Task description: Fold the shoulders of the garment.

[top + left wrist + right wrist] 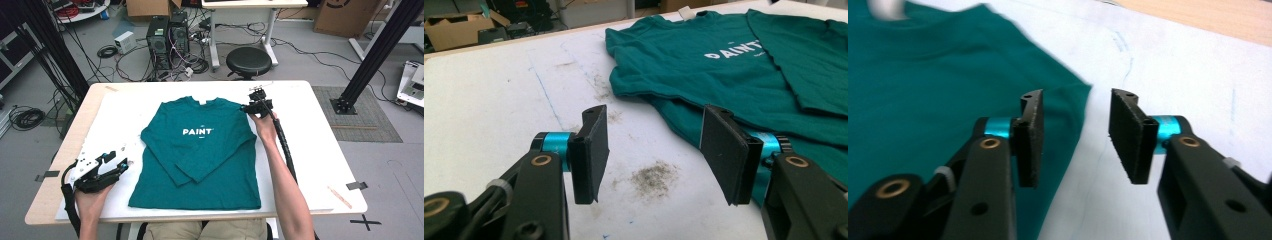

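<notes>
- From the high view I see one teal long-sleeved shirt [200, 150] lying flat on the white table top [310, 150], chest up, with white "PAINT" lettering [197, 132] across the front; the knit looks soft and matte, and both sleeves are folded in across the body.
- Same view: my left gripper [122, 165] rests on the board near the shirt's lower left hem, apart from the cloth. My right gripper [248, 107] hangs at the shirt's far right shoulder. I count two grippers, both of black hard plastic with blue metal collars, and one black round stool [248, 61] beyond the table.
- In the left gripper view I look along two flat, rectangular black pads [594, 147] that stand well apart with nothing between them. Under them is bare white board, scuffed with grey smudges [654, 177] and a thin blue pen line [546, 95]. The shirt [704, 75] lies ahead and to the right, its hem and a folded sleeve edge forming soft ridges.
- In the right gripper view the two pads [1030, 142] have a rough, grainy face. They stand apart, gripping nothing, over the shirt's shoulder edge [1068, 105]: one pad above teal cloth, the other above white board. The picture is slightly blurred, so I can't tell whether a pad touches the fabric.
</notes>
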